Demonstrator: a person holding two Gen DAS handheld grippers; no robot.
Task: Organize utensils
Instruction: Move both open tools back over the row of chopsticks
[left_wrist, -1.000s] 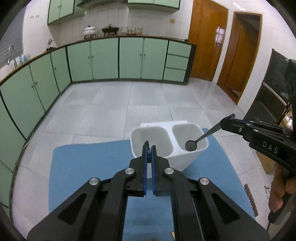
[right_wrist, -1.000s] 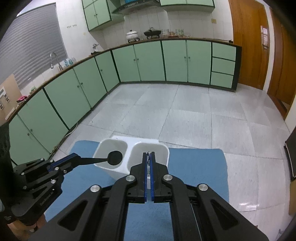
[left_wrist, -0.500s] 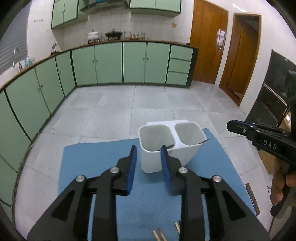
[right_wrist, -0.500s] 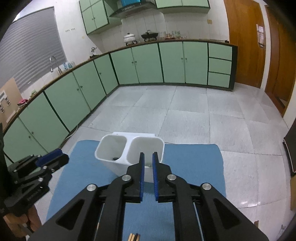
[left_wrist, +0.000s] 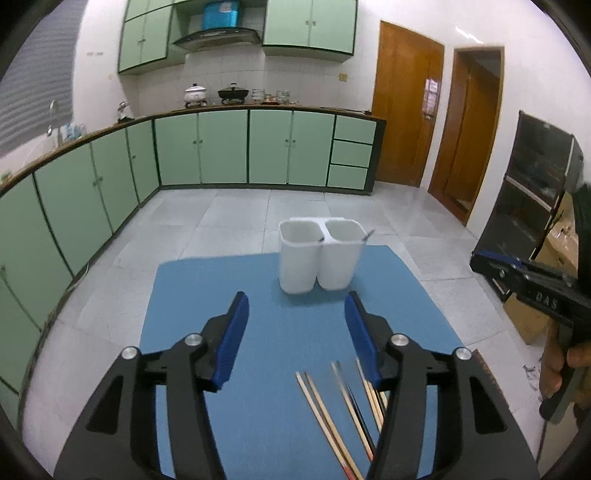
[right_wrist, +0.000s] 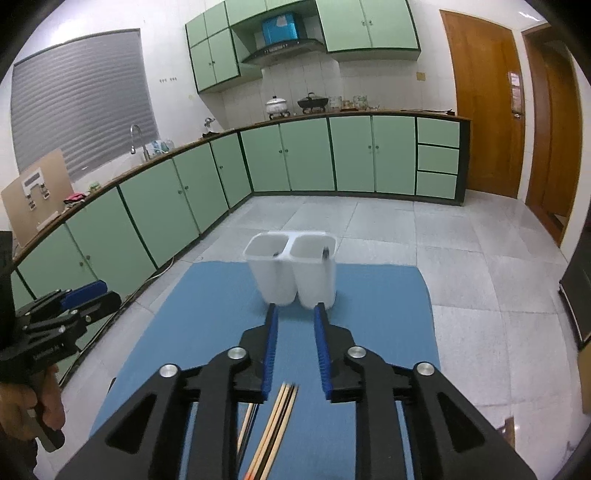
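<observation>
left gripper (left_wrist: 295, 299) spread wide, empty, above blue mat (left_wrist: 258, 280). right gripper (right_wrist: 295, 310) parted, narrower gap, empty, tips near base of white two-cup holder (right_wrist: 291, 269). holder upright toward far edge of mat; dark utensil tip (left_wrist: 369, 233) poking over rim of each cup. chopsticks (left_wrist: 332, 413) loose on mat at near edge, light wooden and darker ones side by side, partly under right finger of left gripper. green cabinets (right_wrist: 295, 158) behind.

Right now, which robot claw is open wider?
The left gripper. Its blue fingers stand far apart over the blue mat, while the right gripper has only a narrow gap. Both hold nothing.
</observation>
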